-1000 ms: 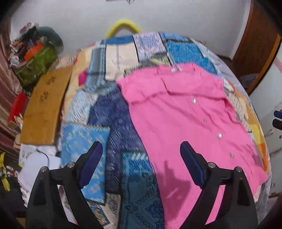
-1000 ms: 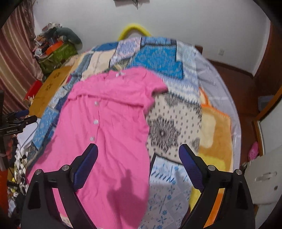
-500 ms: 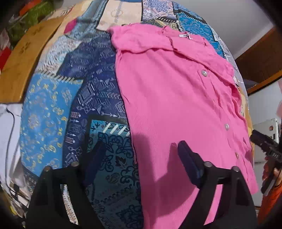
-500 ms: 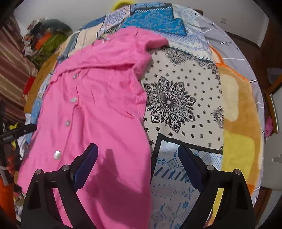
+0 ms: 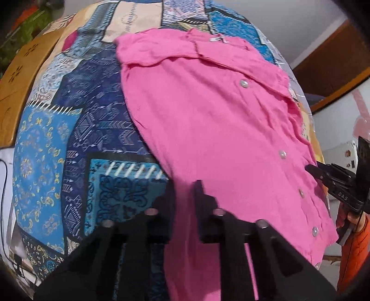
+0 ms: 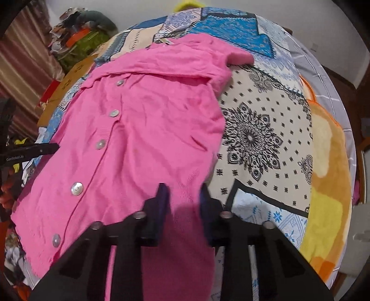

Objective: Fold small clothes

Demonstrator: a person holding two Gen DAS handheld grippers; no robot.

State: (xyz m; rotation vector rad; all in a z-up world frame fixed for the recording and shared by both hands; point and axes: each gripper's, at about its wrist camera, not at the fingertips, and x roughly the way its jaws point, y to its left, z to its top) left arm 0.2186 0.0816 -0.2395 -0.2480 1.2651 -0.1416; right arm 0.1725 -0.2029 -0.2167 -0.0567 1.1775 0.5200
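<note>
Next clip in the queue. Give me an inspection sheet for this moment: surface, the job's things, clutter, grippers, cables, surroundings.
Surface: patchwork bedspread, blue, cream and orange panels.
Job's things: one pink buttoned top spread flat, buttons up, collar at the far end, near hem gathered at both grippers.
Clutter: flat cardboard sheet at the bed's left edge; heap of bags and cloth by the wall.
Grippers: left gripper shut on the hem's left corner; right gripper shut on its right corner; both sets of jaws have just been closing, fabric between them.
Cables: thin dark cable on white bedding beside the bed.
Surroundings: white wall, striped curtain, brown wooden door.
</note>
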